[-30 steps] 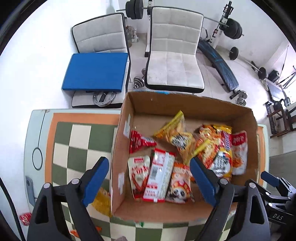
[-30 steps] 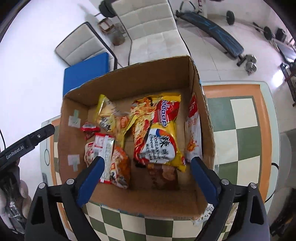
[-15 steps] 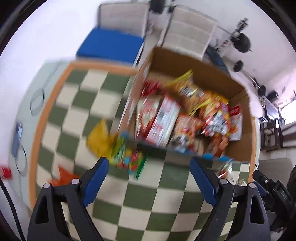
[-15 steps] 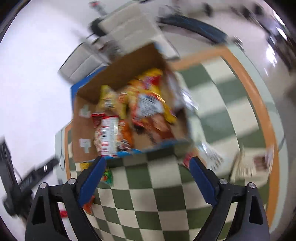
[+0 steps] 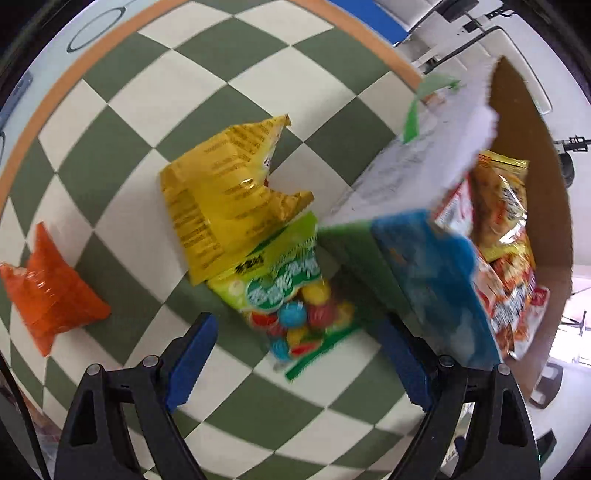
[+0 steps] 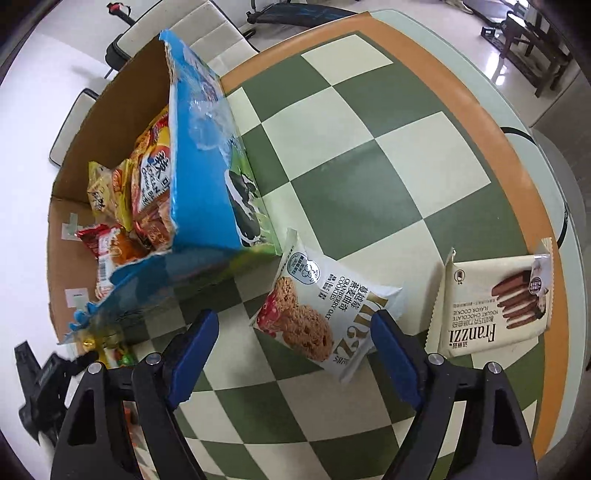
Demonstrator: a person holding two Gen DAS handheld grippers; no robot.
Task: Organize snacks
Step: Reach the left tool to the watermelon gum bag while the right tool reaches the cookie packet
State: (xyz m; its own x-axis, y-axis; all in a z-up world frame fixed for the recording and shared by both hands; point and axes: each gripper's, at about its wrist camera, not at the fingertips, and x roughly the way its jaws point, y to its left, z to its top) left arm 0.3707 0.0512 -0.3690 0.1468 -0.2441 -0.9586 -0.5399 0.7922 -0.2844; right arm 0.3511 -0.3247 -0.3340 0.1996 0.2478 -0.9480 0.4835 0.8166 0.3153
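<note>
A cardboard box (image 5: 532, 122) with blue printed outer walls holds several snack packs; it also shows in the right wrist view (image 6: 207, 155). My left gripper (image 5: 295, 354) is open and empty, low over a green candy bag (image 5: 295, 291). A yellow pack (image 5: 225, 192) and an orange pack (image 5: 51, 291) lie to its left. My right gripper (image 6: 291, 350) is open and empty over a white cranberry oat cookie pack (image 6: 317, 306). A cream Franzzi cookie pack (image 6: 495, 299) lies to its right.
The packs lie on a green and cream checkered table (image 6: 369, 166) with an orange border (image 6: 532, 177). White chairs (image 6: 199, 22) and gym gear stand beyond the table. The left gripper's body (image 6: 40, 384) shows at the lower left of the right wrist view.
Both grippers have pulled back from above the box and dropped toward the table. The left now hangs over the candy bag, the right over the cranberry oat cookie pack. Both stayed open.
</note>
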